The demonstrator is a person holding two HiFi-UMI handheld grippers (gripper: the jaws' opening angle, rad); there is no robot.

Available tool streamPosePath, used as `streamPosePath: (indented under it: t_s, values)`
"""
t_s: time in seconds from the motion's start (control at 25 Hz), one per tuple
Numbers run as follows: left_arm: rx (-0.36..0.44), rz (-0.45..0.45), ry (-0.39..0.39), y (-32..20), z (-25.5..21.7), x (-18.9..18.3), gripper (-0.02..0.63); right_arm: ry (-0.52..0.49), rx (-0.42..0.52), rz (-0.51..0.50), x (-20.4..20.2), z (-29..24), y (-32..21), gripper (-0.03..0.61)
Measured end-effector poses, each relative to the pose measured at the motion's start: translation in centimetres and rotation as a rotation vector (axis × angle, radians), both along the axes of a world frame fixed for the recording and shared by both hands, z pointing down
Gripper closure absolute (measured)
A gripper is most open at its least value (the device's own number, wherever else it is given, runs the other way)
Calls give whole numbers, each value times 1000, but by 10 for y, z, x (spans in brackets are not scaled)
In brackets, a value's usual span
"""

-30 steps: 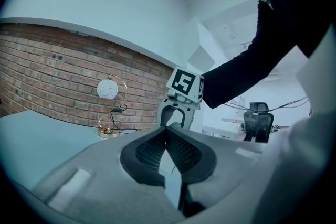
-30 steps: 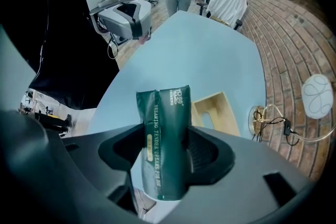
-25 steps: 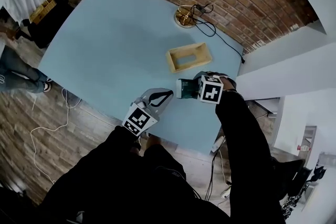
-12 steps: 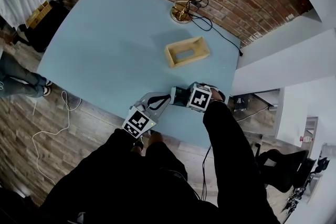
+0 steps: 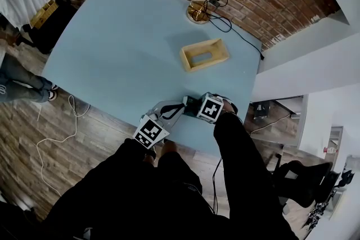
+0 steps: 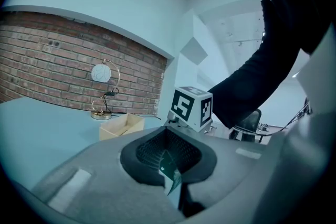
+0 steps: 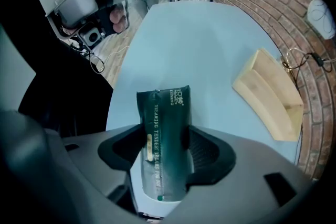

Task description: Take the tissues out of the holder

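A smooth pale-blue table (image 5: pixel 124 48) is spread beneath the pale wooden holder (image 5: pixel 204 54), an open-topped rectangular box. On the person's side of the holder, both black-sleeved arms are stretched forward over the table's near edge. The right gripper (image 7: pixel 165 150) is pointed steeply downward. A glossy dark-green tissue pack (image 7: pixel 163 107) is pinched across its width by the ribbed black pads, well clear of the holder. Just beside it, equally far from the holder, the left gripper (image 6: pixel 168 139) is held almost level, jaws pressed together at the tips.
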State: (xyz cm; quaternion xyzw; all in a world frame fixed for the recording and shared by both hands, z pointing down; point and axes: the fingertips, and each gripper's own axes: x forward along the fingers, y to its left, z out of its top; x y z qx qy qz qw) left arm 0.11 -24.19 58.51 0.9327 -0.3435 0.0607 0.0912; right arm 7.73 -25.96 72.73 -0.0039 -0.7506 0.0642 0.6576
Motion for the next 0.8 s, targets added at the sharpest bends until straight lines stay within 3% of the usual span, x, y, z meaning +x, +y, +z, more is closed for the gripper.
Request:
streamPosePath:
  t_s: [0.24, 0.8]
  values:
    - [-8, 10, -3, 1, 4, 2, 606, -21, -8, -2, -6, 3, -2, 302]
    - [-32, -2, 7, -2, 8, -4, 606, -1, 1, -37, 3, 15, 11, 165]
